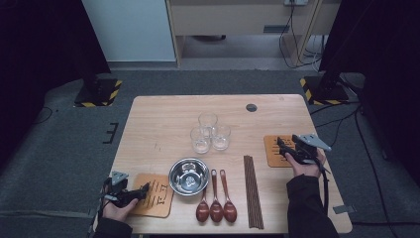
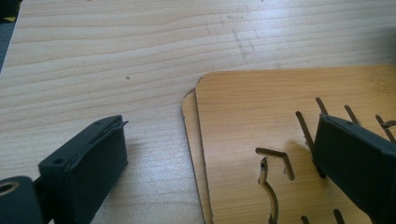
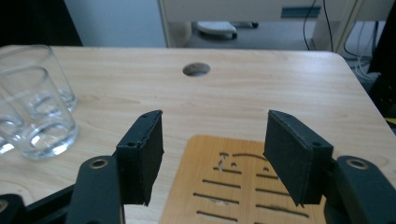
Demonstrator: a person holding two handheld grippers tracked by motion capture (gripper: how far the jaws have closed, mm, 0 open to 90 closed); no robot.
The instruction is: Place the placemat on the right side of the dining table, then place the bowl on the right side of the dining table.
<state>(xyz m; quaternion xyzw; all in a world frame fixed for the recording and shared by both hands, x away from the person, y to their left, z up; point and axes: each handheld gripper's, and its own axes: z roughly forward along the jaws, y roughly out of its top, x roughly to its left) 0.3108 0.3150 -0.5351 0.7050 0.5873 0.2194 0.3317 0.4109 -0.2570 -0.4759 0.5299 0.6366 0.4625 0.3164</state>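
Jaws on both grippers are being held apart with nothing clamped. From the high view, the left gripper [image 1: 143, 190] is being rested over the near-left coaster stack [image 1: 159, 199], while the right gripper [image 1: 281, 145] is being held over the right coaster [image 1: 272, 154]; 3 glasses [image 1: 210, 132], a steel bowl [image 1: 188, 176], 3 spoons [image 1: 216, 197] and chopsticks [image 1: 252, 191] are being seen on the table [image 1: 158, 124] between them. From the left gripper view, 2 stacked coasters [image 2: 252, 121] are being straddled, 1 jaw on the bare wood, the other above the slotted top. From the right gripper view, the slotted coaster [image 3: 224, 186] is lying just below the empty gap.
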